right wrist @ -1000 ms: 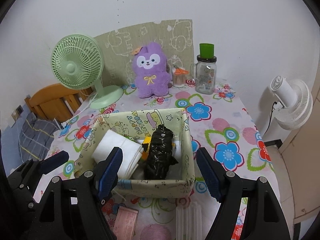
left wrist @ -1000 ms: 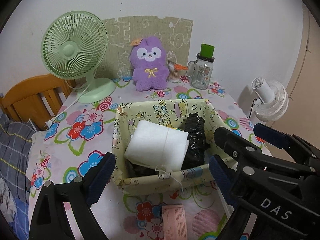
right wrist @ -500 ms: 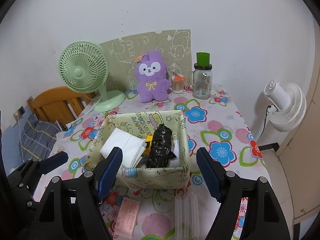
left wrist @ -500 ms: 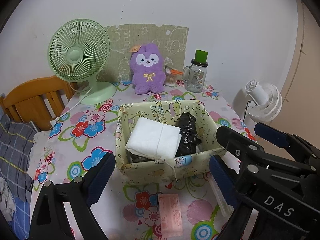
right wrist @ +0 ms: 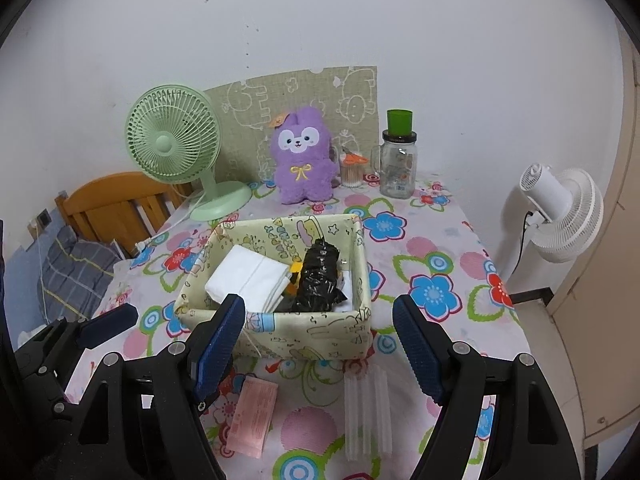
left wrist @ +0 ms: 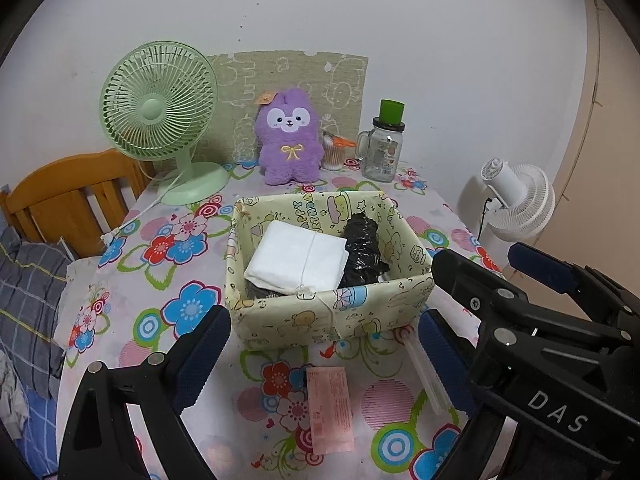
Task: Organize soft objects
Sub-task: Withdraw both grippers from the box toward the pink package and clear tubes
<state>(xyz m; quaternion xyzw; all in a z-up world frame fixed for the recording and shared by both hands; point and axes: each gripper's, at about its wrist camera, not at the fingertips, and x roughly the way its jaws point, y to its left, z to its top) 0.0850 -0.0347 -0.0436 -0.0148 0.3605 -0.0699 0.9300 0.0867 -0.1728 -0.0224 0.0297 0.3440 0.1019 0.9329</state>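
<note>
Right wrist view shows the right gripper (right wrist: 320, 340) with its jaws spread wide and holding nothing, hanging low over the near edge of the desk (right wrist: 448, 248). Straight out from the jaws at twelve o'clock stands the cartoon-print fabric box (right wrist: 304, 336), its near wall just past the blue pads. Inside it a folded white cloth (right wrist: 248, 276) lies at the left and a crumpled black bag (right wrist: 318, 280) at the right, the bag's long axis running toward twelve.

Nearer than the box, two flat items lie on the desk. A pink packet (right wrist: 252, 416) sits at about seven o'clock from the right jaws, its long axis running roughly from six to twelve. A clear plastic sleeve (right wrist: 366, 416) sits at about five o'clock with the same lie, near the right-hand pad.

In the left wrist view the left gripper (left wrist: 324, 344) is also fully parted and empty. The pink packet (left wrist: 330, 410) lies between its pads at six o'clock, so this hand looks the nearer one for it.

Far back at twelve o'clock the purple plush (right wrist: 304, 156) sits upright by the wall, well apart from both grippers. I judge either loose item or the plush could go into the box next.
</note>
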